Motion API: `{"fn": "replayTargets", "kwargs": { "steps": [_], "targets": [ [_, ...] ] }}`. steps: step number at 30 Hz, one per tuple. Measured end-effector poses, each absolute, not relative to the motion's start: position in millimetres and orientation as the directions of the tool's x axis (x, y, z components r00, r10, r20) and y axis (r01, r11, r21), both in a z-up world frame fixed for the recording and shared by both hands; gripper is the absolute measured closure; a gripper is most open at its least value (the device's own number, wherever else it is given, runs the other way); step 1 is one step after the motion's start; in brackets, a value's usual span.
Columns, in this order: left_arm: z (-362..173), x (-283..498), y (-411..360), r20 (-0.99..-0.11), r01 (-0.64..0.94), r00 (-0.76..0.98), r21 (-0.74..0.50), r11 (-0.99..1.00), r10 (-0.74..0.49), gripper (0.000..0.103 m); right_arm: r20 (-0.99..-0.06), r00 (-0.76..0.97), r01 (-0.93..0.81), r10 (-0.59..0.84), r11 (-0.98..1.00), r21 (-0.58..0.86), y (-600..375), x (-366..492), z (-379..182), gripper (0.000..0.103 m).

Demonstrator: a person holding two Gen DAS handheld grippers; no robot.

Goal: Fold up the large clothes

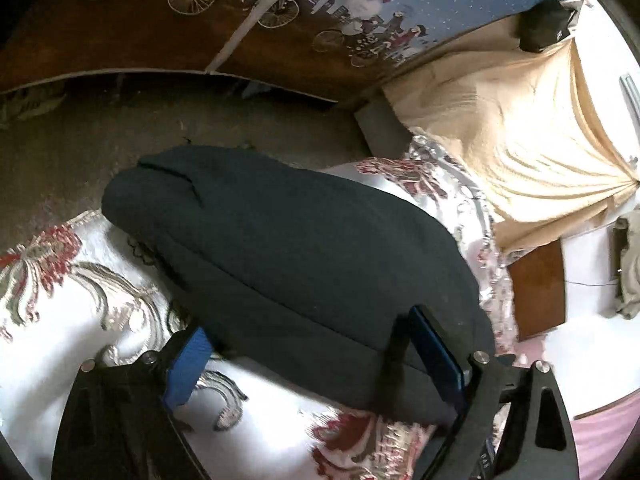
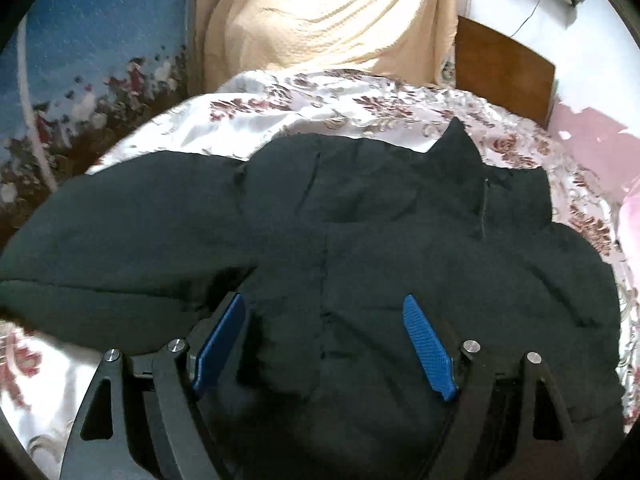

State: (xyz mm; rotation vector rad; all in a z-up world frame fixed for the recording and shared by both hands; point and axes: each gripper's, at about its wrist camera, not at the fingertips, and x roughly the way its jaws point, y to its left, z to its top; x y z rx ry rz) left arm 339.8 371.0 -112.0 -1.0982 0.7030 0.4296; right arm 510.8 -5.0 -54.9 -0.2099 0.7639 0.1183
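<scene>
Dark jacket [image 2: 360,240] on bedspread [image 2: 320,112]: looks puffy, soft, bulky. Left gripper [image 1: 316,344] and right gripper [image 2: 324,320] spread wide, holding nothing. Best to pinch at the hem edge.

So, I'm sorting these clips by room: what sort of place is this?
Most likely a bedroom at home. A black padded jacket lies on a white satin bedspread with red floral embroidery, a draped cream curtain hangs behind it, and a brown wooden headboard-like panel stands nearby.

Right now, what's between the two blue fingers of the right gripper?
In the right wrist view, the right gripper stands open, and only the black jacket fills the stretch between its blue fingers, lying on the flowered bedspread.
</scene>
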Motion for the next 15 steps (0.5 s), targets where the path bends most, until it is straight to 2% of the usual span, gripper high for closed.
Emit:
{"fn": "replayTargets", "kwargs": {
  "steps": [3,5,6,7,8,9,11,15],
  "targets": [
    [-111.2,344.8,368.8,-0.716,-0.644,0.698,-0.625,0.441,0.005,0.029,-0.708,0.706,-0.146,0.008,0.98,-0.134,-8.0,520.0,-64.0,0.026],
    [-110.3,343.6,371.7,-0.708,-0.641,0.706,-0.626,0.444,0.02,0.045,-0.714,0.7,-0.146,-0.001,0.979,-0.144,-5.2,523.8,-70.8,0.025],
    [-108.9,344.5,371.9,-0.7,-0.636,0.713,-0.626,0.451,0.032,0.051,-0.713,0.701,-0.148,-0.003,0.978,-0.15,-2.9,526.2,-74.4,0.023],
    [-107.7,343.6,373.4,-0.694,-0.633,0.718,-0.625,0.457,0.045,0.06,-0.713,0.701,-0.149,-0.002,0.977,-0.15,-1.6,527.0,-77.0,0.021],
    [-106.2,343.9,374.5,-0.687,-0.628,0.725,-0.626,0.462,0.054,0.069,-0.717,0.697,-0.155,0.002,0.977,-0.147,-0.8,528.1,-80.9,0.015],
    [-104.3,341.4,375.2,-0.678,-0.623,0.732,-0.627,0.468,0.066,0.073,-0.728,0.685,-0.165,0.003,0.975,-0.151,1.5,531.1,-85.8,0.011],
    [-98.5,339.8,374.2,-0.66,-0.613,0.745,-0.623,0.486,0.094,0.089,-0.734,0.679,-0.168,-0.021,0.969,-0.182,6.8,534.3,-93.7,0.009],
    [-83.9,335.0,368.1,-0.619,-0.583,0.773,-0.607,0.54,0.139,0.094,-0.724,0.689,-0.166,-0.032,0.966,-0.2,8.8,531.7,-97.5,0.009]
  ]
}}
